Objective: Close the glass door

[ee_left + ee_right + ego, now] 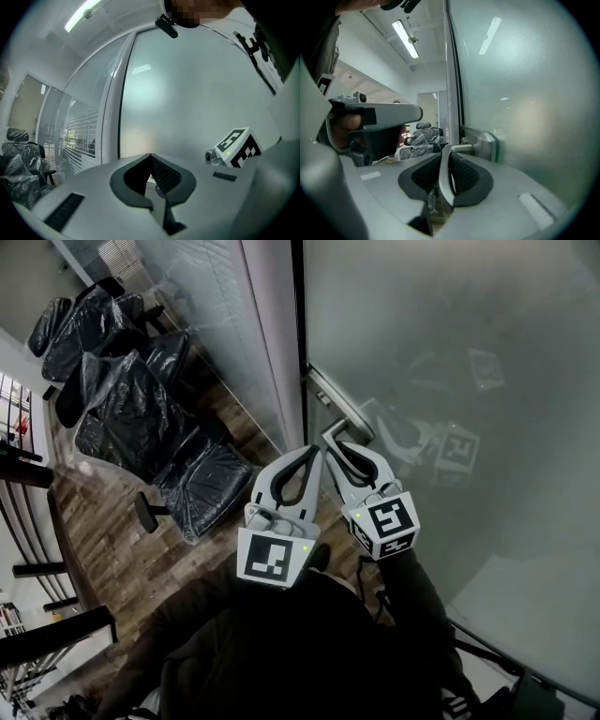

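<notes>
Clamping the metal door handle [443, 173], the right tool [446, 152] has both jaws pressed on the lever, close against the frosted glass door [450, 352]. The left tool [150, 157] hangs just beside it, jaws shut tip to tip on nothing. Two tools, one handle. Plastic-wrapped chairs [141, 418] overlap beyond the glass; their number is unclear.
</notes>
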Action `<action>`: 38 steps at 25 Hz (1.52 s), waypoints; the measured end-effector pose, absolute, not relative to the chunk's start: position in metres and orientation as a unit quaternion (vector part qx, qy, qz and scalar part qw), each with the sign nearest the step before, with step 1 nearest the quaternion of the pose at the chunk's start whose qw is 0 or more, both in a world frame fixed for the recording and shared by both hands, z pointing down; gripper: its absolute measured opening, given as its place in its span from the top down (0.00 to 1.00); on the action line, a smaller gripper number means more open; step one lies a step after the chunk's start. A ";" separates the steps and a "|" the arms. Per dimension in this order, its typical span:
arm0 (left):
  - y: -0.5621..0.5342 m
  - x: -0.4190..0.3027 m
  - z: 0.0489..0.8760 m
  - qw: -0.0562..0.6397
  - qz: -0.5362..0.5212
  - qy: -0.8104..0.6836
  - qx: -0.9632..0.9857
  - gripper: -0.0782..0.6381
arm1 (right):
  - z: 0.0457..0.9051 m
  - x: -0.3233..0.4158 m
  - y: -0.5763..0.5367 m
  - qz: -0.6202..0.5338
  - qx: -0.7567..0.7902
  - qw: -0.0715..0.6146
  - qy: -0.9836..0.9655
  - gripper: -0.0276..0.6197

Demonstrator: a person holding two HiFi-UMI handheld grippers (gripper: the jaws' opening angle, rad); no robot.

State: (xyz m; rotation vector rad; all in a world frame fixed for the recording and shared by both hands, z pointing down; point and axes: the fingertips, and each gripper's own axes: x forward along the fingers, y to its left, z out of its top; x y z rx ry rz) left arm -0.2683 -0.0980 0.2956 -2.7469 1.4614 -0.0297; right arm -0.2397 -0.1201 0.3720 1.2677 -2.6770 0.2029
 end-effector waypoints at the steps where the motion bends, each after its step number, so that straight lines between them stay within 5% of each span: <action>1: -0.097 -0.270 0.295 0.016 -0.009 0.470 -0.882 0.90 | 0.372 -0.240 -0.120 0.069 0.425 0.086 -0.898 0.86; 26: -0.089 -0.290 0.286 0.021 -0.005 0.484 -0.875 0.90 | 0.373 -0.245 -0.117 0.072 0.418 0.091 -0.901 0.86; 33: -0.087 -0.290 0.277 0.051 0.006 0.476 -0.878 0.90 | 0.370 -0.236 -0.106 0.028 0.430 0.170 -0.886 0.85; 38: -0.085 -0.300 0.273 0.032 0.019 0.489 -0.872 0.90 | 0.321 -0.242 -0.100 -0.031 0.436 0.115 -0.892 0.86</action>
